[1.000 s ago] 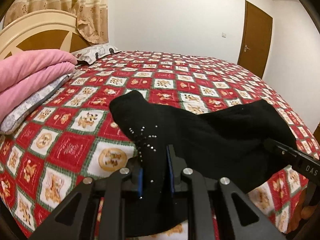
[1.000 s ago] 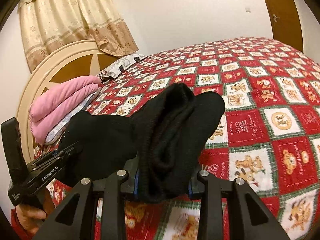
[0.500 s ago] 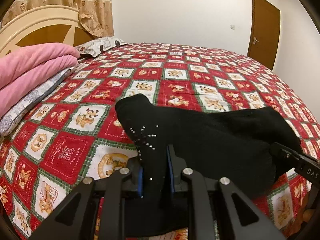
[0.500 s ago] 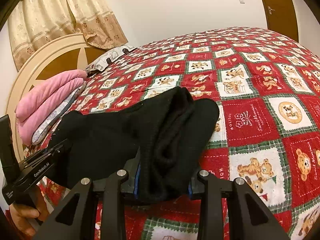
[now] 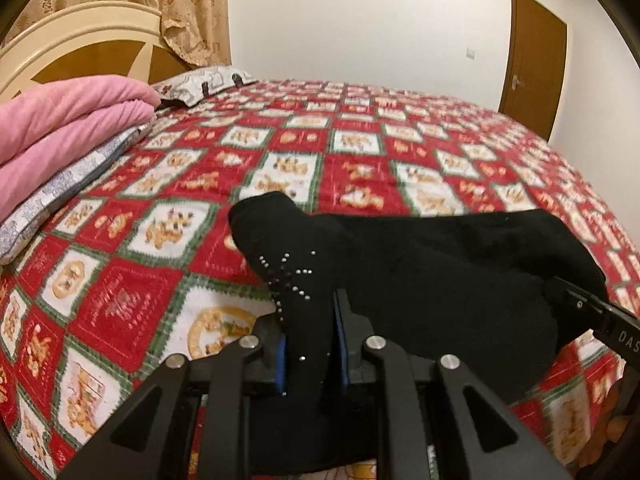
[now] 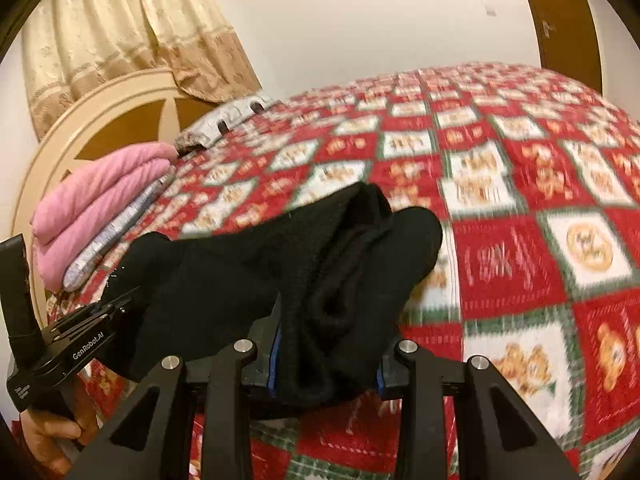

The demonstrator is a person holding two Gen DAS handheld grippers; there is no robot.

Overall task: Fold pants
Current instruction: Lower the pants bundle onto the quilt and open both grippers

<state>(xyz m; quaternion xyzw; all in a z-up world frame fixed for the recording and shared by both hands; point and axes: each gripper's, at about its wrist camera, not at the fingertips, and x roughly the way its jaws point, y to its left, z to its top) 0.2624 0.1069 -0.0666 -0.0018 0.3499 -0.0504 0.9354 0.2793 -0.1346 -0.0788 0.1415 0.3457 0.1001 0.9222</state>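
Black pants getting stretched over the bed
Left gripper is clamping one end, right gripper is pinching the bunched end beside it.

Ahead of the claw, a bed under a red-and-white checked bear-print cover; to its left a cream headboard and patterned curtain — far right, a brown door, perhaps closed, in white walls.

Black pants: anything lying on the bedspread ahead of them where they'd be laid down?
Nothing visible: the bedspread ahead of the black pants is bare. The pink blanket and pillow sit off to the side by the headboard.
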